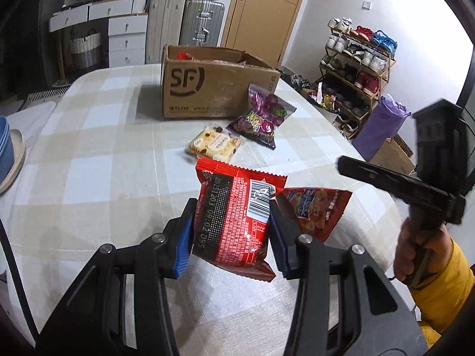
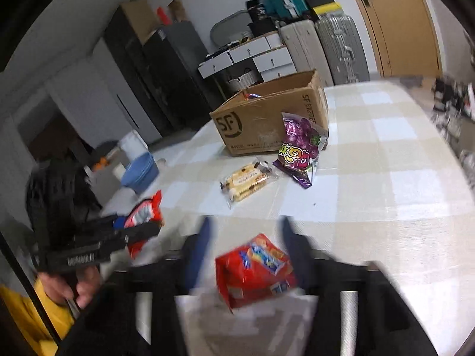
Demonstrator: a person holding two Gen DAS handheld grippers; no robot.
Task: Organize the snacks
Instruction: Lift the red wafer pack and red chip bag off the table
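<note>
Red snack packet (image 1: 237, 219), printed back with barcode facing the left wrist camera, is clamped between the blue pads (image 1: 184, 246) of the left claw (image 1: 231, 237), whose jaws are drawn in tight against its two sides; the packet is carried clear of the worktop (image 1: 98, 160), above the near part of the checked cloth.

A second red packet with blue lettering (image 2: 255, 270) lies between the fingers of the right claw (image 2: 245, 255). That claw stands wide, its pads apart from the packet; the view is motion-blurred, so it cannot be told whether the packet rests on the cloth or is falling. In the left wrist view the same packet (image 1: 314, 210) shows just beside the clamped one, on its right.

Farther toward the middle of the worktop lie a pale biscuit packet (image 1: 213, 144) and, just beyond it, a purple sweets bag (image 1: 264, 118), whose upper end leans against the front wall of an open cardboard box (image 1: 207, 89) marked SF. The box stands near the far edge; a bit of red wrapper shows inside it.

Each claw is held by a hand (image 1: 415, 249) in a yellow sleeve (image 1: 445, 290). A blue bowl (image 2: 139, 172) sits at the left edge of the worktop.
</note>
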